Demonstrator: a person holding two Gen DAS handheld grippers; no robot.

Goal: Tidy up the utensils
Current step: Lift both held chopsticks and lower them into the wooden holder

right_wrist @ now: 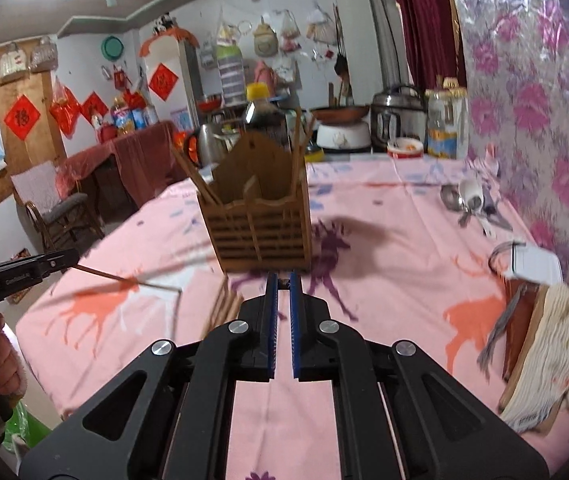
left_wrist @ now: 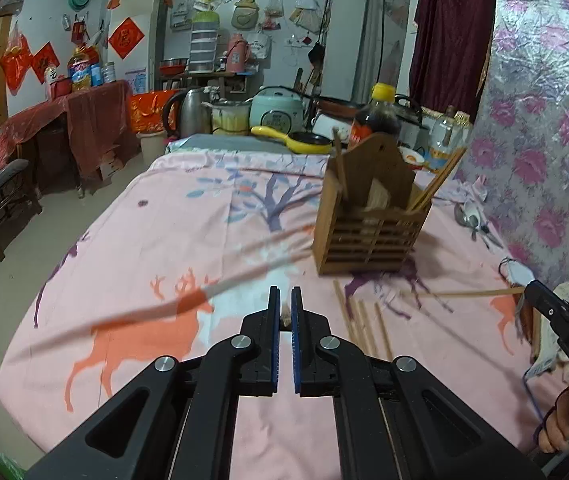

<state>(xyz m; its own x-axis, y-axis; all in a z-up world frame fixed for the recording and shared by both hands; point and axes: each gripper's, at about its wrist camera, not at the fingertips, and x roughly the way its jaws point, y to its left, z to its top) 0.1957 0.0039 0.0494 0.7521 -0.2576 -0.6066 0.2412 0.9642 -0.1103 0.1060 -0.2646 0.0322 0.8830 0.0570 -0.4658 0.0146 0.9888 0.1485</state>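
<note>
The only lettering that could be read was "DAS", in white on the black body of the right gripper [left_wrist: 532, 288] where it entered the left wrist view; the print on the left gripper [right_wrist: 70, 258], seen from the right wrist camera, was too blurred to make out, and the red diamond papers [left_wrist: 125, 38] on the far wall each bore one dark character. The left gripper [left_wrist: 285, 304] had its blue pads [left_wrist: 274, 332] drawn almost together, pinching a pale chopstick [left_wrist: 244, 272] whose blurred length ran up and to the right past the fingertips; a stub end showed in the narrow gap. The right gripper [right_wrist: 283, 280] was likewise nearly closed — a small dark stub sat between its tips, and from the other camera a thin chopstick [left_wrist: 464, 293] stuck out leftward from it. The wooden utensil holder [left_wrist: 368, 228] stood ahead of the left fingers and to their right, directly ahead of the right fingers, with several chopsticks leaning in its compartments. Loose chopsticks [left_wrist: 364, 324] lay on the pink deer-print cloth [left_wrist: 164, 220] just right of the left fingertips. Metal spoons [right_wrist: 464, 204] lay well to the right of the right fingers — near the floral wall covering [right_wrist: 544, 120].
</note>
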